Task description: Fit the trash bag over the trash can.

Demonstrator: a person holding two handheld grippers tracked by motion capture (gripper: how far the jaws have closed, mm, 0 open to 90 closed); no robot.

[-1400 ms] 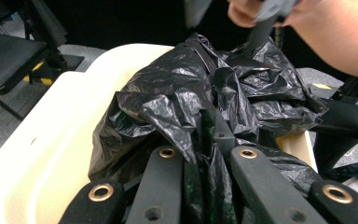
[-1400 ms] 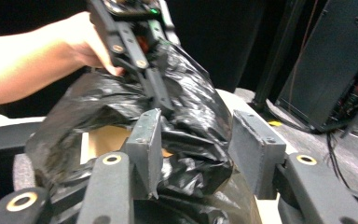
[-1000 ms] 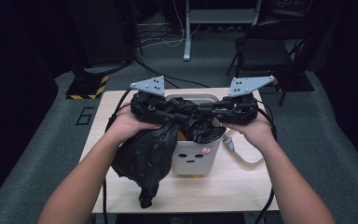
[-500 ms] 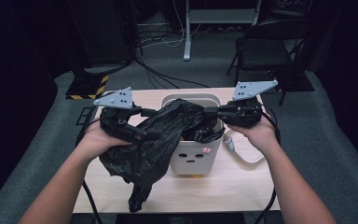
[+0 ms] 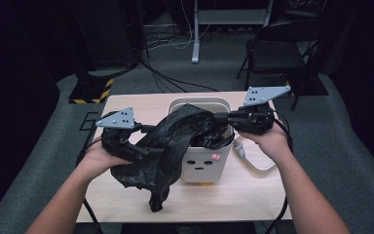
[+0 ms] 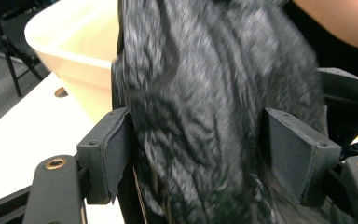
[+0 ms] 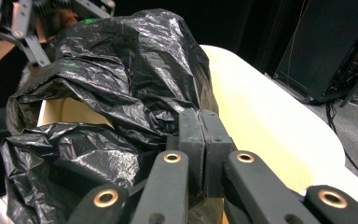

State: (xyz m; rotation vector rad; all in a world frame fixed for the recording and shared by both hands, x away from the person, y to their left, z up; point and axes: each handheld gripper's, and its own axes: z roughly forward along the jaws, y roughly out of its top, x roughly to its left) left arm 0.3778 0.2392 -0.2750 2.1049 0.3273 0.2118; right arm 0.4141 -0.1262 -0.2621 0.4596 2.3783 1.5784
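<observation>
While the right gripper [image 7: 200,154] is kept clenched, its jaws pressed together on a fold of the black bin bag [image 5: 175,141] right at the bin's rim, the left gripper [image 6: 196,154] is a different story: its jaws have just been opening, and the bag is seen bunched between them, though whether the pads touch it can't be told. Most of the bag is draped over the near-left side of the cream bin [image 5: 202,165], which is parked mid-tabletop [image 5: 253,195], with a tail hanging down in front.
</observation>
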